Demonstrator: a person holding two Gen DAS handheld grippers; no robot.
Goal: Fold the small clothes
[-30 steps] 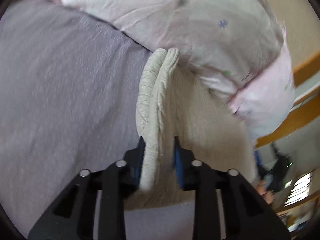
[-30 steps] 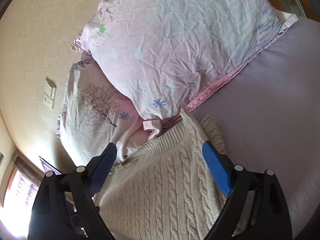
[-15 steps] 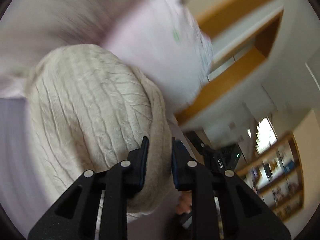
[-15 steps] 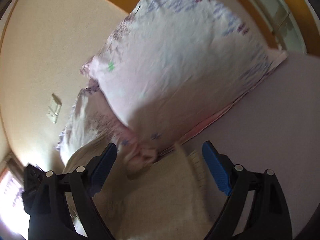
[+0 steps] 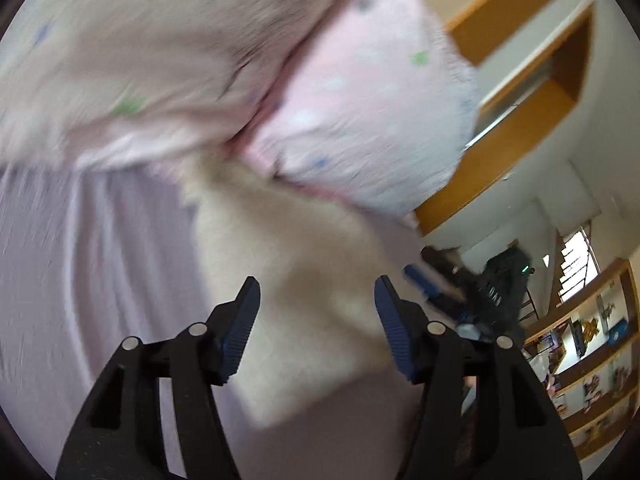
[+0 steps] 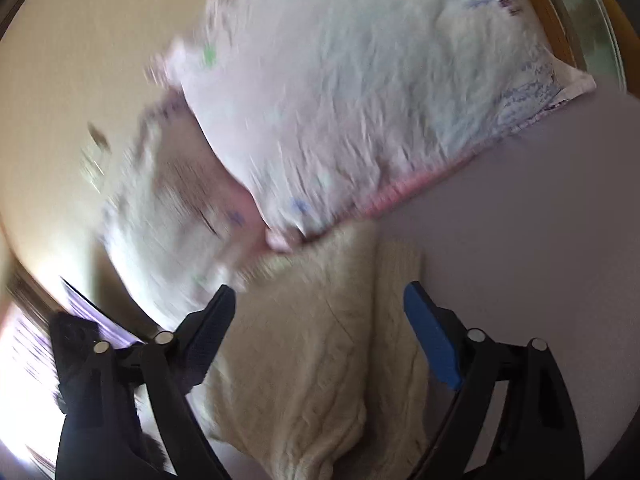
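A cream cable-knit sweater (image 5: 304, 280) lies folded on the lilac bed sheet (image 5: 100, 280), its far edge against the pink pillows. My left gripper (image 5: 316, 300) is open and empty just above the sweater. In the right wrist view the sweater (image 6: 320, 360) lies under my right gripper (image 6: 316, 312), which is open and empty, with a knitted flap folded over along the sweater's right side. Both views are blurred by motion.
Two pink floral pillows (image 6: 360, 100) lie stacked at the head of the bed against a beige wall. A wooden bed frame (image 5: 520, 100) and bookshelves (image 5: 592, 360) show at the right of the left wrist view. My right gripper also shows in the left wrist view (image 5: 448, 280).
My left gripper has let go of the sweater's edge and opened. The sweater now lies folded on the sheet. My right gripper stayed open and shifted a little over the sweater.
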